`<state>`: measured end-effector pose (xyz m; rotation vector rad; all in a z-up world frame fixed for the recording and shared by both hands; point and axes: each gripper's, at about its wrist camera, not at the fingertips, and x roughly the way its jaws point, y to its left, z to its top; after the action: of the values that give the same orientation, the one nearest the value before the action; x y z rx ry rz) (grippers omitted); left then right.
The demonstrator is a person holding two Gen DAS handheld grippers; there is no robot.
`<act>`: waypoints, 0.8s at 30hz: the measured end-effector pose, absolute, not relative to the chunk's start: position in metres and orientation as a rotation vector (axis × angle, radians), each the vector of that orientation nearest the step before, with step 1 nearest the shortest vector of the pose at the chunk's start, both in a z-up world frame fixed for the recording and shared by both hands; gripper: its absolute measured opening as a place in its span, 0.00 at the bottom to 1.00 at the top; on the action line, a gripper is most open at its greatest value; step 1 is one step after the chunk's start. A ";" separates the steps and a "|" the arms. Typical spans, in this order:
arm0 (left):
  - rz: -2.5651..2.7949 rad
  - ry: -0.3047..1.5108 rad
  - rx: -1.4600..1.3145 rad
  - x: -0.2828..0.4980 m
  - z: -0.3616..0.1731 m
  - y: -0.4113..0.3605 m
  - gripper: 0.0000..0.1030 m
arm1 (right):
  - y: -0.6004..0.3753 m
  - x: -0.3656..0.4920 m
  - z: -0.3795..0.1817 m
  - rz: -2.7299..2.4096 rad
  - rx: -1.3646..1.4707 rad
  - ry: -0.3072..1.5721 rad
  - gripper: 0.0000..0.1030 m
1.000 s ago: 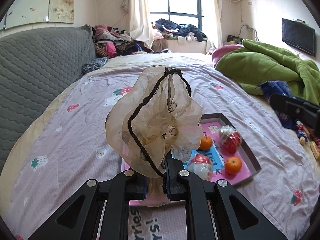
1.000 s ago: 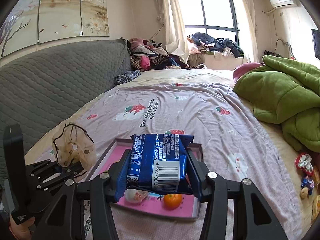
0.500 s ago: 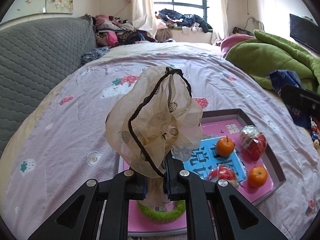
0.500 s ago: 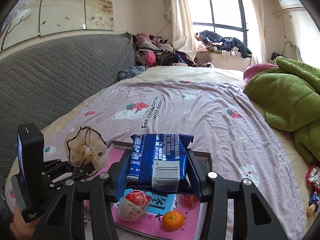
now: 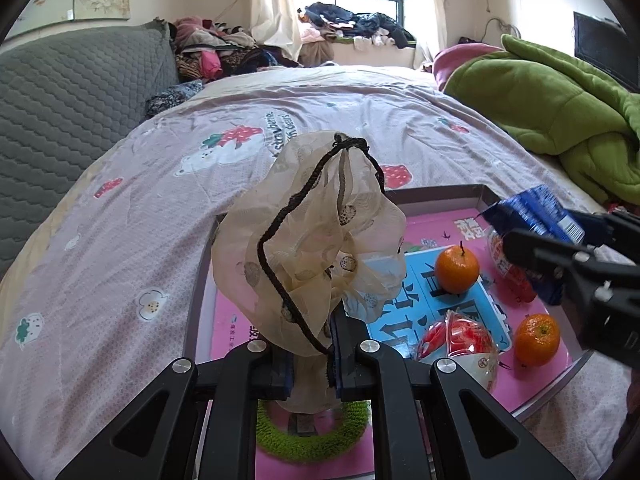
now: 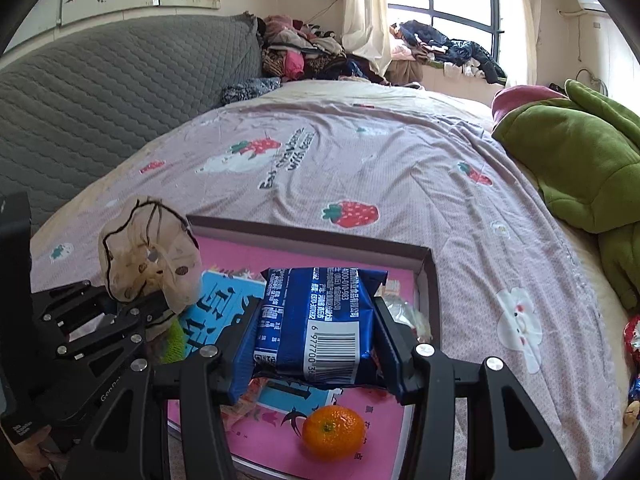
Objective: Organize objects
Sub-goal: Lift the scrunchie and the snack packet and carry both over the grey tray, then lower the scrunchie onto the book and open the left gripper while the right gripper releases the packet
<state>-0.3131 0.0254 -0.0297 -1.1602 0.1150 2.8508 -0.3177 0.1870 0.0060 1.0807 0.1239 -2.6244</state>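
Note:
My left gripper (image 5: 312, 356) is shut on a beige sheer scrunchie with a black cord (image 5: 312, 236), held above the near left part of a pink tray (image 5: 440, 200). My right gripper (image 6: 316, 344) is shut on a blue snack packet (image 6: 320, 320), held above the same tray (image 6: 304, 236). In the tray lie two oranges (image 5: 457, 269) (image 5: 536, 340), a wrapped red-and-white snack (image 5: 460, 336), a blue printed sheet (image 5: 432, 304) and a green fuzzy ring (image 5: 312, 432). The right gripper and packet also show in the left wrist view (image 5: 536, 216).
The tray rests on a lilac strawberry-print bedsheet (image 6: 360, 160). A grey quilted headboard (image 5: 60, 100) runs along the left. A green blanket (image 5: 560, 100) is heaped at the right. Piled clothes (image 5: 224, 52) lie at the far end under the window. Small items (image 6: 634, 336) lie at the right edge.
Both grippers have moved forward over the tray, each still holding its object. The right gripper with the packet now reaches into the left wrist view above the tray's right side.

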 end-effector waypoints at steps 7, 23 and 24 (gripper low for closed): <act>2.825 0.127 -1.198 -0.317 -0.039 0.029 0.14 | 0.181 -0.317 -0.006 -2.611 1.131 0.170 0.51; 2.778 0.133 -1.250 -0.323 -0.052 0.034 0.15 | 0.182 -0.325 -0.029 -2.587 1.245 0.189 0.51; 2.769 0.128 -1.255 -0.324 -0.053 0.034 0.15 | 0.181 -0.325 -0.030 -2.584 1.249 0.187 0.51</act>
<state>-0.3237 0.0338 -0.0531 -1.2553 0.1278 2.7694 -0.3253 0.1815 -0.0302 1.2495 0.1870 -2.5842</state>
